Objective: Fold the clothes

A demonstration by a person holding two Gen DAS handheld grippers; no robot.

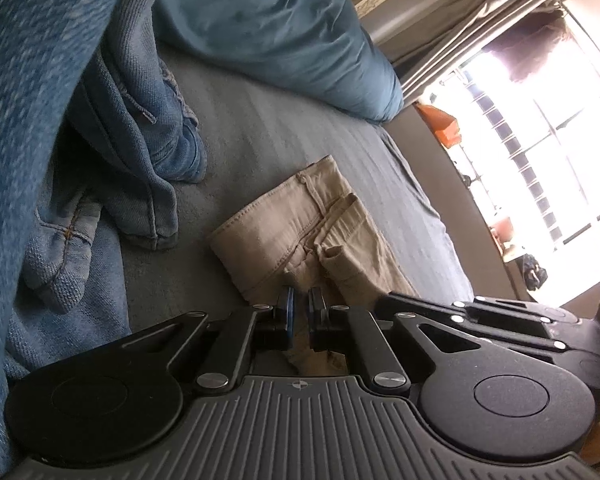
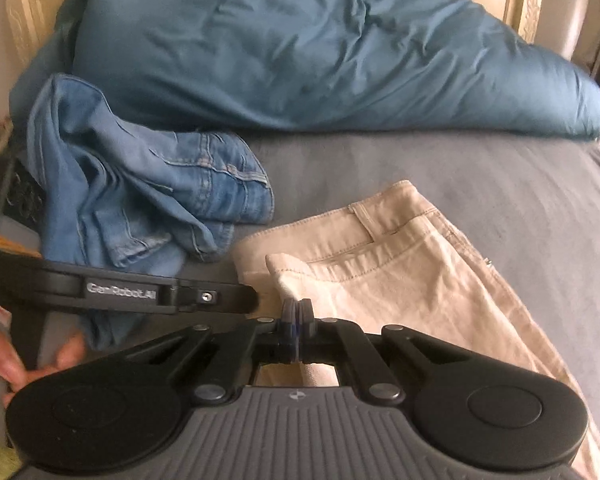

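- Left gripper (image 1: 301,304), left wrist view: jaws drawn close, a narrow slit shows between the blue pads; beige trousers (image 1: 300,236) cloth lies in and under that slit, so pinched on their near edge.
- Same view: trousers folded on grey bedsheet (image 1: 268,128); blue jeans (image 1: 140,152) heaped to one side, teal pillow (image 1: 284,32) behind, bright window (image 1: 540,112) on far side.
- Right gripper (image 2: 297,308), right wrist view: pads clamped tight on a trouser fold (image 2: 284,276) at the near corner.
- Same view: trousers (image 2: 400,264) flat on sheet, jeans (image 2: 140,192) crumpled beside, just touching; pillow (image 2: 320,48) at headboard (image 2: 24,12). Left gripper (image 2: 236,298) comes in from the side, tip at trouser edge; person's hand (image 2: 4,364) on it.
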